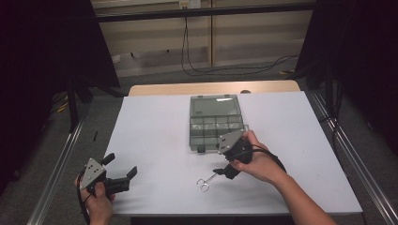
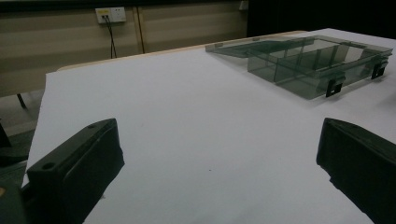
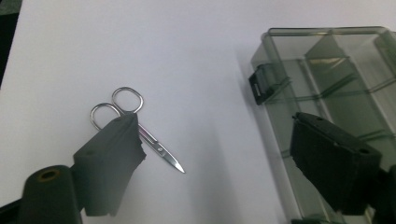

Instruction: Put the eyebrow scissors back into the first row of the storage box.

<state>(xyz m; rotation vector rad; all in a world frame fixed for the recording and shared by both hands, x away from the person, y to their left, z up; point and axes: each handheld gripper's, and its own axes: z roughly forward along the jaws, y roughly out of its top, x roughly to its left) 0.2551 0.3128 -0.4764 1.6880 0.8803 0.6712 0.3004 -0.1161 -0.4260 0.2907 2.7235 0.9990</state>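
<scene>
your right gripper [image 3: 215, 154] has its jaws standing well apart with nothing clamped between them. the small steel scissors [image 3: 140, 133] lie flat on the white table [image 1: 155, 136] just past the left-hand jaw in the right gripper view, that jaw covering part of the handles, blades closed and the tip pointing toward the gap between the jaws. no pad presses on them. from the high view your right gripper [image 1: 220, 172] sits near the front of the table, its nose aimed at the scissors [image 1: 205, 182], which rest just in front of it with the finger rings [image 1: 202, 184] toward the table's near edge.

the clear grey compartment box [image 1: 216, 123] lies open in the middle of the table, lid flat behind it, just beyond your right hand [image 1: 256, 161]. in the right gripper view the box [image 3: 327, 70] runs behind the right-hand jaw, its black latch [image 3: 258, 84] on the near wall.

your left gripper [image 2: 219, 158] also has its jaws wide apart, holding nothing, with bare table between them. in the high view it rests at the front left corner in your left hand [image 1: 99, 201], well apart from the scissors and the box.
</scene>
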